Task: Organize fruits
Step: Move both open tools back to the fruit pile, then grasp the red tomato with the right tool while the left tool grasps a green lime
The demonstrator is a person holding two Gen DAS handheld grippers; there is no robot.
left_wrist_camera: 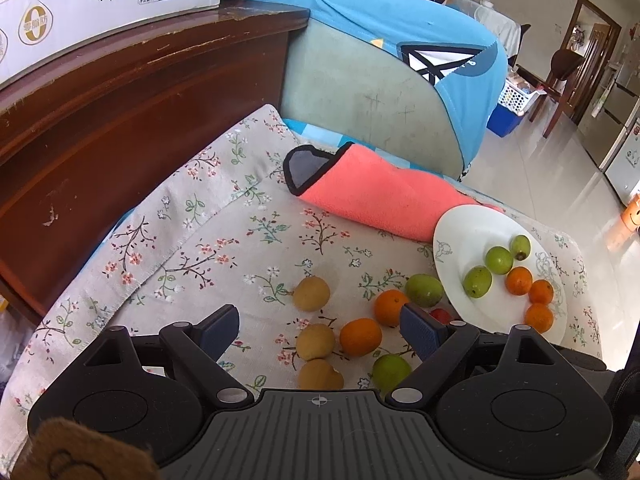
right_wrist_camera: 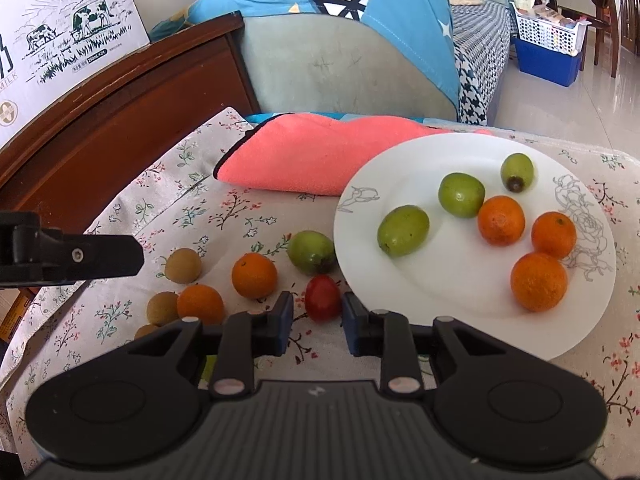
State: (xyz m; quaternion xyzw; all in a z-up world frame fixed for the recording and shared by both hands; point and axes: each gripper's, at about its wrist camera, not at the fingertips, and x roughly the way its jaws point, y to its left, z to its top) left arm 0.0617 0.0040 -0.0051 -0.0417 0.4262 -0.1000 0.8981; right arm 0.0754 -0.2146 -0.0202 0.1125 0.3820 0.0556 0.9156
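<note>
The job looks roughly half done, judging by the count. The white plate [right_wrist_camera: 400, 280], at the right edge of the table [right_wrist_camera: 600, 380] with its floral cloth, already carries three green fruits [right_wrist_camera: 403, 230] and three oranges [right_wrist_camera: 501, 220], grouped by kind. Off the plate on the cloth lie two more oranges [right_wrist_camera: 254, 275], a green fruit [right_wrist_camera: 311, 251] touching the plate's left rim, a red fruit [right_wrist_camera: 323, 298], three brownish-yellow fruits [left_wrist_camera: 311, 293] toward the table's middle, and one more green fruit [left_wrist_camera: 391, 371] at the near edge. The right gripper [right_wrist_camera: 314, 322] sits low over the red fruit, its jaws drawn narrow on either side; the pads appear to stand just clear of the fruit's near end rather than pressing it, though the fruit's near end is hidden, so contact cannot be settled. The left gripper [left_wrist_camera: 320, 330] hovers with jaws wide apart, holding nothing, above the loose oranges and brownish fruits. From the left wrist the red fruit is almost wholly hidden behind a finger, and the near green fruit is partly cut off by the gripper body. A folded pink towel [right_wrist_camera: 304, 156] lies along the far edge.
</note>
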